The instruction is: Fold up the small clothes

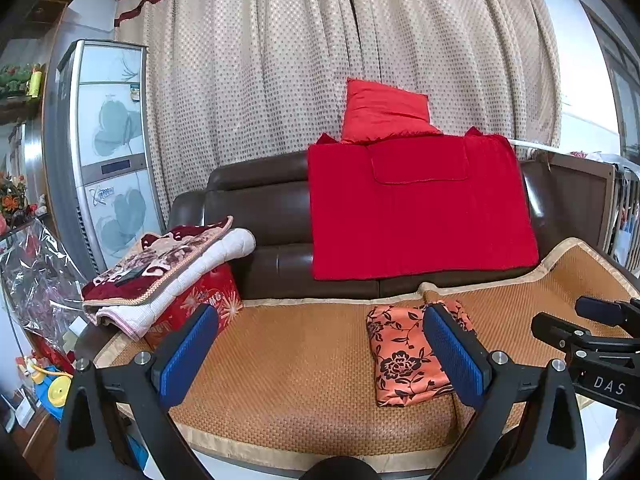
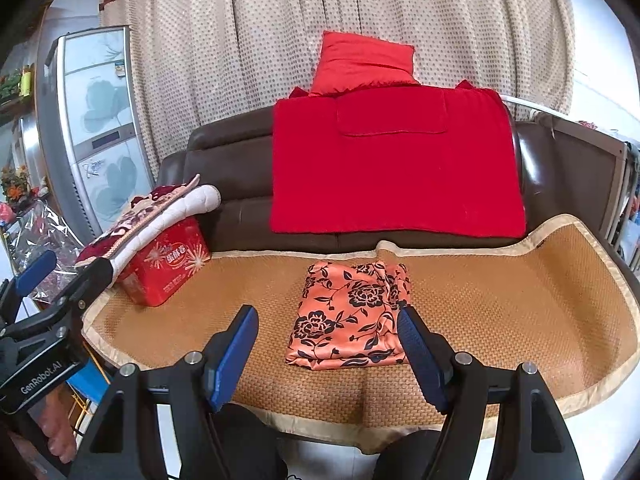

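One curtain fills the back of the room, beige with dots, and one tall cabinet stands at the left. In front, one brown sofa, its seat covered by one woven mat with a pale border. One red blanket hangs over the backrest, one red cushion perched above it. At the sofa's left end, one pile of folded quilts lies on one red box.

And here's the garment: one piece, orange with black flowers, folded into a neat rectangle, lying flat on the mat mid-seat, a few folded edges showing at its right side.

Two grippers. The left gripper hangs over the mat, blue pads spread wide, nothing between them. The right gripper too: wide open, empty, the garment's near edge just beyond its tips.
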The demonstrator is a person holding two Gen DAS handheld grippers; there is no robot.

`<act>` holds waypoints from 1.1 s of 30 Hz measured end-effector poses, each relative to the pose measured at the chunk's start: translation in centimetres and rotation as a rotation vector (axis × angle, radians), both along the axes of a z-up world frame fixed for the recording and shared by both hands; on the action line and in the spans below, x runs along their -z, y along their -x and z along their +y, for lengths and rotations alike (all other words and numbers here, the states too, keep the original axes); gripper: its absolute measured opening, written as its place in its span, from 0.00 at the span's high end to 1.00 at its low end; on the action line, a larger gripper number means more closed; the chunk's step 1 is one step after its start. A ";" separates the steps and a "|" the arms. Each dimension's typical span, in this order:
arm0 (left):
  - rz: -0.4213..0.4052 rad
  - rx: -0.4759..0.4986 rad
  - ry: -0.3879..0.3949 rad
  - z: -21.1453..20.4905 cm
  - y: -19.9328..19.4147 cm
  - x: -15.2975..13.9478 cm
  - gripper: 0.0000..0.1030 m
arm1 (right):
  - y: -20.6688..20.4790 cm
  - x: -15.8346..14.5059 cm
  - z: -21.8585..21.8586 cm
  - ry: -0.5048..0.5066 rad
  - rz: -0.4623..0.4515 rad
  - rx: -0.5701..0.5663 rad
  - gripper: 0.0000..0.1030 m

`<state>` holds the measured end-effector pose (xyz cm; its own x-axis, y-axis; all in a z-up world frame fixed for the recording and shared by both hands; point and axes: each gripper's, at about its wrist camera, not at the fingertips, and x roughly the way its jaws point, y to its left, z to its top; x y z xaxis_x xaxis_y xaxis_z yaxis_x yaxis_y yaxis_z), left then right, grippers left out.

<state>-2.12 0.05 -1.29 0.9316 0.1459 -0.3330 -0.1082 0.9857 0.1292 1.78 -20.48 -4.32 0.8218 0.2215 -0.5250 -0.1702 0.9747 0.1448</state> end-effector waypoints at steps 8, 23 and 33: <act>0.006 0.000 -0.002 0.1 -0.5 0.2 0.01 | -0.6 0.2 0.2 -0.005 0.011 -0.002 0.27; 0.021 0.009 -0.004 0.0 -1.6 0.6 0.01 | -1.9 0.8 -0.3 -0.010 0.022 0.011 0.27; 0.045 0.016 -0.003 0.0 -2.7 1.5 0.01 | -2.6 1.5 -1.2 -0.007 0.025 0.042 0.27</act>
<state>0.57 0.01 -2.79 0.9179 0.1324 -0.3740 -0.0869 0.9869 0.1362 4.37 -21.64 -5.77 0.8170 0.1908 -0.5442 -0.1255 0.9799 0.1551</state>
